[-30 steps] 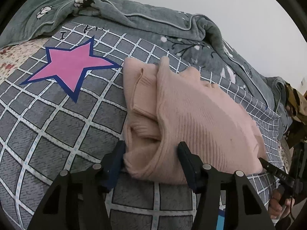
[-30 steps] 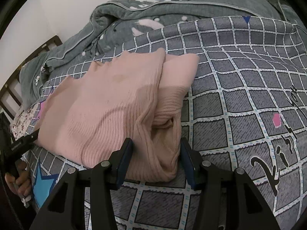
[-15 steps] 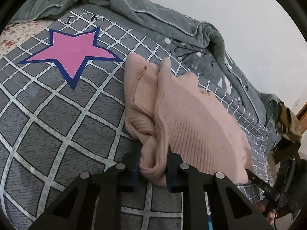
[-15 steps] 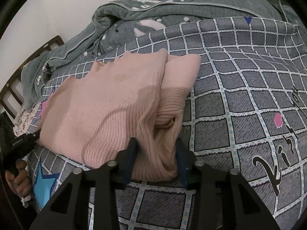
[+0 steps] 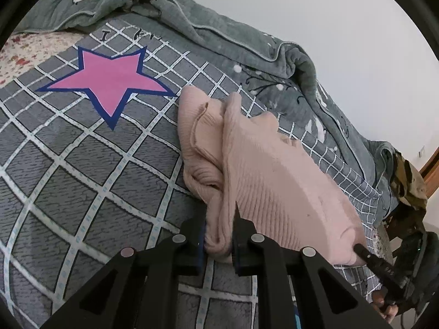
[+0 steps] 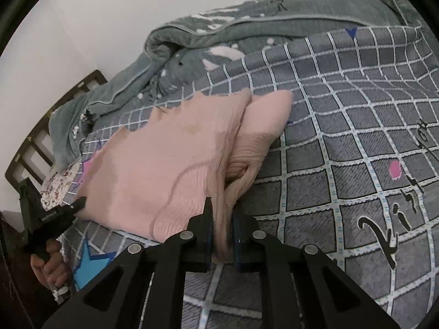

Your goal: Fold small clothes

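Here, the left wrist view shows the left gripper [image 5: 218,242] clamped on the near corner of a pink knit sweater [image 5: 263,181], lying part-folded on a checked bedspread [image 5: 82,164].

The right wrist view shows the right gripper [image 6: 221,237] pinching the opposite near corner; the sweater looks soft, floppy and light, likely best held by bunched corners.

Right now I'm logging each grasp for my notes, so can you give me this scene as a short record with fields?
garment: pink knit sweater, partly folded
surface: grey grid bedspread
left claw: shut on the sweater's near edge
right claw: shut on the sweater's near edge
behind: rumpled grey-green blanket
print: pink star left of sweater
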